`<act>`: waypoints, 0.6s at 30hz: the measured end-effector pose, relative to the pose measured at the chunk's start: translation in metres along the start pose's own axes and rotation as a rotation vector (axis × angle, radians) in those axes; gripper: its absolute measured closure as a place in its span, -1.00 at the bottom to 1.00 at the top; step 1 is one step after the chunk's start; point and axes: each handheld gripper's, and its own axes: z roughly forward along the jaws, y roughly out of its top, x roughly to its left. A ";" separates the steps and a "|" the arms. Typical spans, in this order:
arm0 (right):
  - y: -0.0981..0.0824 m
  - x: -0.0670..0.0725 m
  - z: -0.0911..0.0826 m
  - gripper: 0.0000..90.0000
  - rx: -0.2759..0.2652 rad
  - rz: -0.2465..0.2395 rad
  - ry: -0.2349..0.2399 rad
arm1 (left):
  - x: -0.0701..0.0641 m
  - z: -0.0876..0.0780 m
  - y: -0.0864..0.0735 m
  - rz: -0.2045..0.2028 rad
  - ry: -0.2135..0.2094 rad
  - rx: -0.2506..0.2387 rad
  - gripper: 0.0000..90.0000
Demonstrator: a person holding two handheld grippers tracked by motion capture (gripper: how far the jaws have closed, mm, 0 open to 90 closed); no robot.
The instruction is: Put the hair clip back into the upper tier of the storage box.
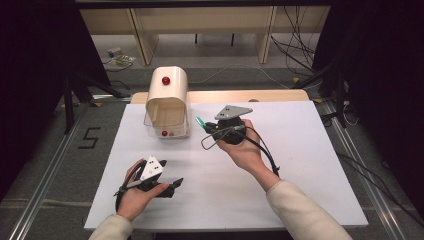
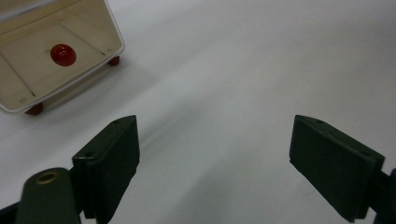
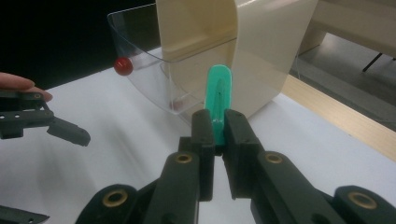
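Observation:
A cream bin (image 1: 168, 89) with a rounded top stands at the back of the white table (image 1: 290, 165); its clear front flap (image 3: 140, 56) carries a red knob (image 3: 123, 66). My right gripper (image 1: 207, 128) hovers just right of the bin, shut on a flat green stick (image 3: 219, 91) that points at the bin's side wall (image 3: 266, 42). The stick (image 1: 200, 121) juts out to the left of the jaws. My left gripper (image 1: 172, 175) rests low near the table's front left, open and with nothing between its jaws (image 2: 215, 135). It looks toward the bin's open inside (image 2: 114, 32), where a red knob (image 2: 63, 54) shows.
A wooden strip (image 1: 270, 95) runs along the table's far edge. Behind it stand pale shelves (image 1: 200, 25), with cables (image 1: 300, 50) on the floor at the right. Black stands (image 1: 75, 85) flank the table. A "5" (image 1: 89, 137) is marked on the floor at the left.

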 end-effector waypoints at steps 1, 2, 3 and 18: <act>0.001 0.000 0.001 0.86 -0.002 -0.002 0.001 | 0.000 0.000 0.000 0.000 0.000 0.000 -0.65; 0.001 0.000 0.001 0.86 -0.003 -0.003 0.002 | 0.000 0.000 0.000 0.000 0.000 0.001 -0.65; 0.002 0.000 0.002 0.86 -0.003 -0.002 0.001 | 0.000 0.000 0.000 0.000 0.000 0.001 -0.65; 0.009 0.001 0.011 0.86 0.003 -0.006 0.007 | 0.000 0.000 0.000 0.001 -0.001 0.001 -0.65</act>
